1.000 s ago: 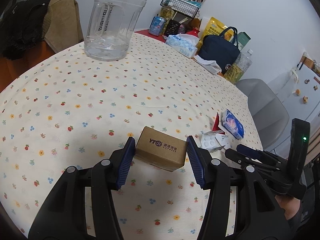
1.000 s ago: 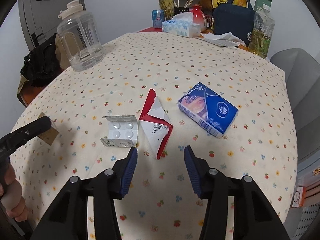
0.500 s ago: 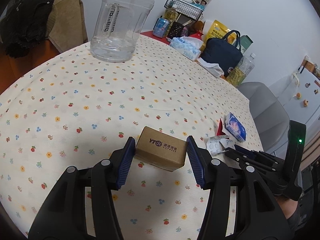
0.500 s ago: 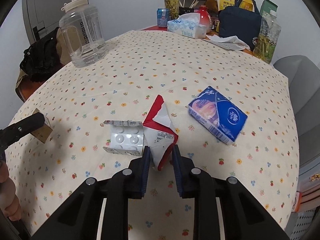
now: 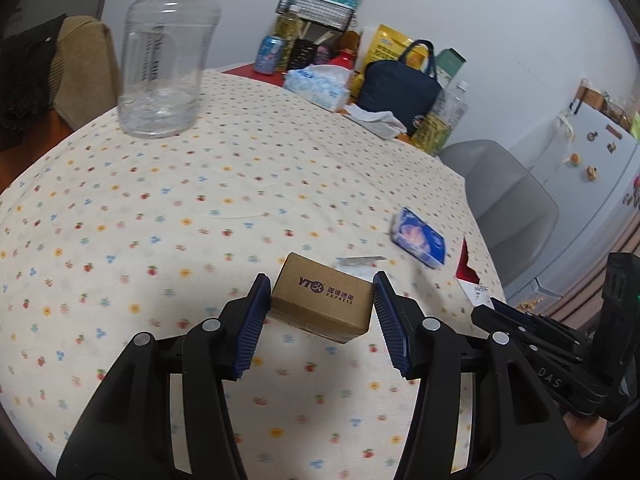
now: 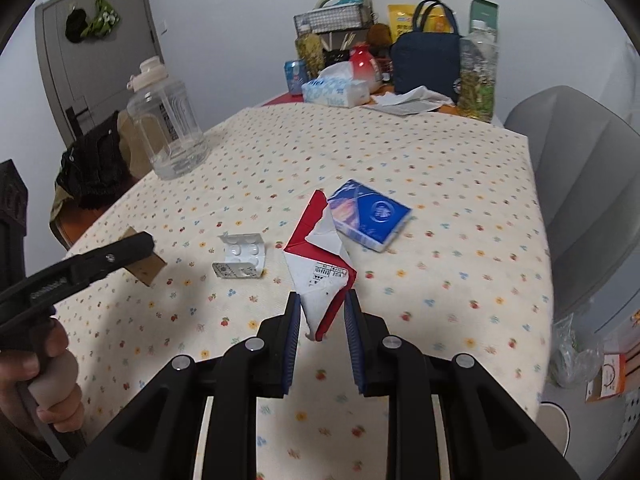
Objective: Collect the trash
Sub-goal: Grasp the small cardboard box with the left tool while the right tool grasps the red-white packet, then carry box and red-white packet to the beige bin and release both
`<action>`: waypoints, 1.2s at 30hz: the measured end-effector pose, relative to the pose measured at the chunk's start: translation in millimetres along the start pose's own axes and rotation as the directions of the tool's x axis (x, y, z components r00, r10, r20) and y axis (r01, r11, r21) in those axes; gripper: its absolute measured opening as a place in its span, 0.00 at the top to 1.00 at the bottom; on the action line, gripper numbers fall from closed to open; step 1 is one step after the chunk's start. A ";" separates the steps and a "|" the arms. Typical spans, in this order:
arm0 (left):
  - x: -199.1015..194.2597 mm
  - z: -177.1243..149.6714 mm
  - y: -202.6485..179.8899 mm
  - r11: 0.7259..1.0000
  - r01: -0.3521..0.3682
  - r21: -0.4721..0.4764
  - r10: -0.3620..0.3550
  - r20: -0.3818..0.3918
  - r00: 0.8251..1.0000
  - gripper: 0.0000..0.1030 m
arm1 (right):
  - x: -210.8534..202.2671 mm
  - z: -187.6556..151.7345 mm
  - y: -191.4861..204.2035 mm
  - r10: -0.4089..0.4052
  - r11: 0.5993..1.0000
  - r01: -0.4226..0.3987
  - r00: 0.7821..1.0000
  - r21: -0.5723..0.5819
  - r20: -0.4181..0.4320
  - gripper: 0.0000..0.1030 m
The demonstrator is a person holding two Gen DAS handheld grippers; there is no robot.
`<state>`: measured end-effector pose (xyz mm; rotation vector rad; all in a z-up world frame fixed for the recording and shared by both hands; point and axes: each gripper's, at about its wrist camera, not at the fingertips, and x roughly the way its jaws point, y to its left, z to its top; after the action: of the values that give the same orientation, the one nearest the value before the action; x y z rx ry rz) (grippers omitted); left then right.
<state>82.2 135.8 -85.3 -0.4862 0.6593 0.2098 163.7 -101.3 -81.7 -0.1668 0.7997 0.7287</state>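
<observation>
My left gripper (image 5: pixel 320 312) is shut on a small brown cardboard box (image 5: pixel 322 298) printed "YTO Express" and holds it above the flowered tablecloth (image 5: pixel 200 208). The box also shows in the right wrist view (image 6: pixel 146 270). My right gripper (image 6: pixel 322 316) is shut on the near end of a torn red and white carton (image 6: pixel 320 264), lifted off the cloth. A white blister pack (image 6: pixel 240 256) lies to its left. A blue tissue packet (image 6: pixel 370 214) lies behind it.
A large clear water jug (image 5: pixel 166 60) stands at the far left of the table. A tissue box (image 6: pixel 336 90), a navy bag (image 6: pixel 426 62), bottles and a wire rack crowd the far edge. A grey chair (image 6: pixel 580 184) stands at the right.
My right gripper closed on the red and white carton and lifted it. My left gripper rose with the cardboard box still in it.
</observation>
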 end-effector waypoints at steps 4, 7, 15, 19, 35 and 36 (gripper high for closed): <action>7.0 -2.8 -29.2 0.998 0.028 0.050 -0.027 -0.016 0.999 0.48 | -24.5 -9.3 -23.3 -0.012 0.999 0.010 0.999 0.049 0.034 0.78; 12.8 -6.0 -50.7 0.995 0.048 0.085 -0.046 -0.031 0.998 0.48 | -43.1 -19.6 -45.3 -0.033 0.995 0.027 0.998 0.094 0.059 0.78; 26.5 -15.7 -115.0 0.976 0.113 0.184 -0.100 -0.074 0.992 0.48 | -77.1 -54.4 -119.4 -0.106 0.964 0.083 0.991 0.251 0.077 0.78; 32.6 -20.9 -142.4 0.964 0.142 0.225 -0.124 -0.093 0.988 0.48 | -94.1 -72.5 -153.7 -0.157 0.938 0.122 0.984 0.324 0.083 0.78; 72.3 -54.7 -246.2 0.903 0.238 0.357 -0.175 -0.200 0.964 0.48 | -129.6 -153.5 -264.6 -0.276 0.814 0.214 0.960 0.539 0.036 0.78; 75.3 -57.6 -252.8 0.899 0.243 0.365 -0.176 -0.208 0.962 0.48 | -129.7 -158.2 -269.4 -0.280 0.807 0.217 0.960 0.549 0.032 0.78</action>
<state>194.7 -109.5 -80.0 -0.1898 0.7878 -0.1705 184.2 -434.6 -135.3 0.2783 0.8291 0.2369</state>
